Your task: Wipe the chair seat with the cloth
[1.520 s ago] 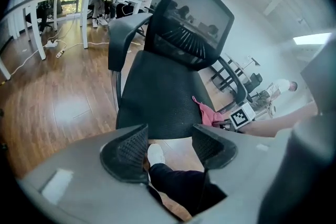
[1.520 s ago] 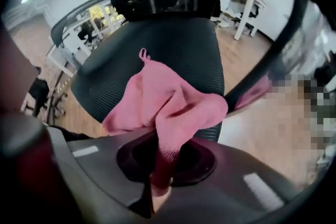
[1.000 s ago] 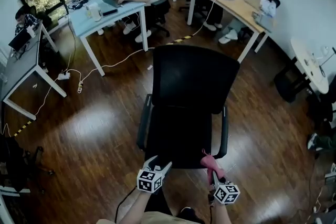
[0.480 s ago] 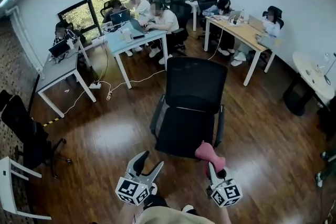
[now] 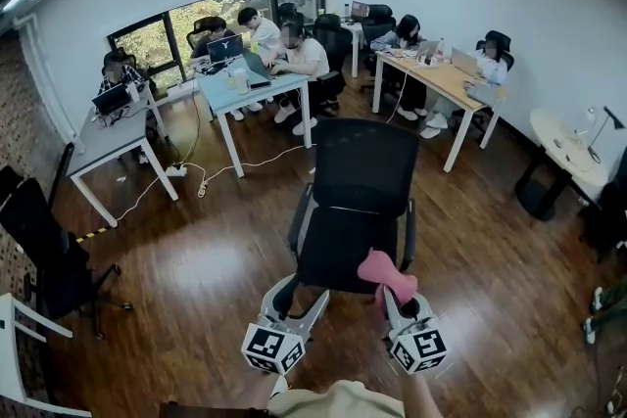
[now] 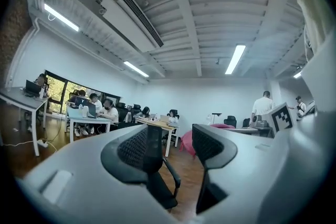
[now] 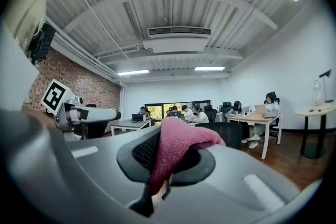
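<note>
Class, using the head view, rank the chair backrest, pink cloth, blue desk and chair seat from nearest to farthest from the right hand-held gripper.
1. pink cloth, clamped in the right hand-held gripper.
2. chair seat, just ahead.
3. chair backrest, beyond the seat.
4. blue desk, far back, to the left.

Right claw (image 7: 167, 161) clamped on pink cloth (image 7: 181, 140).
</note>
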A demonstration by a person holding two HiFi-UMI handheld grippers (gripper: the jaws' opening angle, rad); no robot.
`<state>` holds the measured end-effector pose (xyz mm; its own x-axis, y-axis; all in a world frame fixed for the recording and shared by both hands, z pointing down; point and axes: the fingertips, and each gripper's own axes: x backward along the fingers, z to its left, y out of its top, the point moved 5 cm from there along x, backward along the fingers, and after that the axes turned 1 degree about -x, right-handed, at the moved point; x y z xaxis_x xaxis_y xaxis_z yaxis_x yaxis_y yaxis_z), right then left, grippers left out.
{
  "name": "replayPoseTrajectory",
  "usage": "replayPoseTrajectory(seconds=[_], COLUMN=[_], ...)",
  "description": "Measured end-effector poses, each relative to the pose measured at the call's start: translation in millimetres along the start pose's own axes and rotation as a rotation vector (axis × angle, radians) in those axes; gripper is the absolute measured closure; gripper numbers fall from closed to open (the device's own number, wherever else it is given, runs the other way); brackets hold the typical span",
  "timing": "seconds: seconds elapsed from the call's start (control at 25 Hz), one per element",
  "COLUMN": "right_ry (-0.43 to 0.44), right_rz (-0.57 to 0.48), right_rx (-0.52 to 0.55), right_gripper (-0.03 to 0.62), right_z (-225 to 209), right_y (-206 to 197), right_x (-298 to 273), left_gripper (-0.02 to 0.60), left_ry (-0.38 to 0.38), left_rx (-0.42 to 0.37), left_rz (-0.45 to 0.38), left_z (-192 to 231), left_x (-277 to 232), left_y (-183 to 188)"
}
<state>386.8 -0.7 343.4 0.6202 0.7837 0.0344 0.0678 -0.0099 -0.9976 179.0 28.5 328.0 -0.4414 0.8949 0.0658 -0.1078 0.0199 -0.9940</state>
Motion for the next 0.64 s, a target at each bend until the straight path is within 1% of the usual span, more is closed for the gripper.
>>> replayPoseTrajectory(seconds=[0.12, 0.2, 0.28, 0.4, 0.52, 0.64], right_ry=[-0.034, -0.044, -0.038, -0.027, 0.028, 0.083], right_rz=[-0.014, -0.018, -0.026, -0.015, 0.001, -0.011], right_rx=[-0.018, -0.012, 0.006, -0.016, -0.007, 0.03], right_gripper=[0.58, 0.58, 0.58, 0.58, 0.58, 0.58], right_z=[17.7, 33.9, 46.8, 57.2, 65.2, 74.8], right_y=[6.9, 6.0, 9.3, 19.0, 18.8, 15.2], right_x=[3.6, 9.5, 12.9, 6.1, -12.3, -31.5], left_gripper=[0.325, 0.328, 0.328, 0.328, 0.328, 0.33], left_ry=[0.035, 0.058, 0.052, 0.04, 0.053, 0.071], left_rx=[-0.098, -0.129, -0.122, -0.111, -0.077, -0.058], left_rz=[-0.028, -0.05, -0.058, -0.047, -0.038, -0.045], left_z=[4.2, 3.9, 2.4, 7.3, 20.3, 37.4], left_x=[18.2, 30.9, 36.9, 40.4, 41.0, 41.8], left_y=[10.9, 17.4, 23.1, 28.4, 30.7, 27.3])
